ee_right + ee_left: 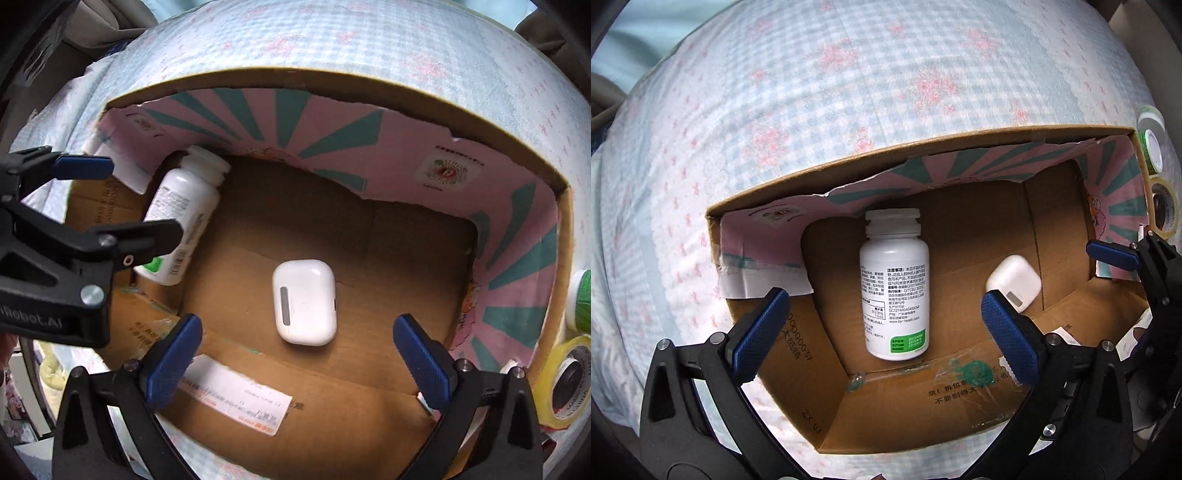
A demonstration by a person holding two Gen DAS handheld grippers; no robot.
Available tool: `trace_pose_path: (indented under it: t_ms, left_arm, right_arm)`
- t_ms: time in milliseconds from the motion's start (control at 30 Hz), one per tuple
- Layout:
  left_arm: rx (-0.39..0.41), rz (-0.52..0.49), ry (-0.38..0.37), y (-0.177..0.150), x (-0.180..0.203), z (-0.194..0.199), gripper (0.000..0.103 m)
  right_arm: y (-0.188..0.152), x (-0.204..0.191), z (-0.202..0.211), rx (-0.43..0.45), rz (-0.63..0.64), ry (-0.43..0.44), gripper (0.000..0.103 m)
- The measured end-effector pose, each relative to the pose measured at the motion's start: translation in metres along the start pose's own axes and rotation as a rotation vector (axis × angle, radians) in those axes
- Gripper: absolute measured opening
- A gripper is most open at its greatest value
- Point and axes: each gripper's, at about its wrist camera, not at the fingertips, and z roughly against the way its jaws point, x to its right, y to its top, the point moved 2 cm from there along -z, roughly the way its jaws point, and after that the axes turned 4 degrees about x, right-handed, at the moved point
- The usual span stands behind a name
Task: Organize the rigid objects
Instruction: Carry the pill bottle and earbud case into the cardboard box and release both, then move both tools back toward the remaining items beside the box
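Lifting both wide-open, empty hand-held grippers, left (886, 325) and right (297, 354), straight up clear of cardboard box (332, 424); white bottle (895, 284) lying left, earbud case (304, 301) centre, untouched.

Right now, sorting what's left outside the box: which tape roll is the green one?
The green roll is the one farther from the right gripper; the roll nearer it, also beside the box, is yellow.
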Motion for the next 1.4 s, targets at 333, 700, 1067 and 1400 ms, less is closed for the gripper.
trace_pose_path:
  t_ms: [333, 700, 1067, 1400]
  left_arm:
    - [0.042, 0.055, -0.011, -0.014, -0.009, 0.045, 0.103]
    - [0.167, 0.098, -0.01, -0.056, -0.018, 0.141, 0.103]
    - [0.311, 0.198, -0.061, -0.133, -0.009, 0.232, 0.103]
    - [0.397, 0.224, -0.071, -0.164, 0.052, 0.283, 0.103]
  right_arm:
    - [-0.013, -0.005, 0.053, 0.064, -0.014, -0.029, 0.103]
    - [-0.024, -0.035, 0.129, 0.165, 0.022, -0.086, 0.103]
    - [-0.077, -0.059, 0.233, 0.278, -0.056, -0.16, 0.103]
    - [-0.156, 0.002, 0.306, 0.366, -0.27, -0.289, 0.103]
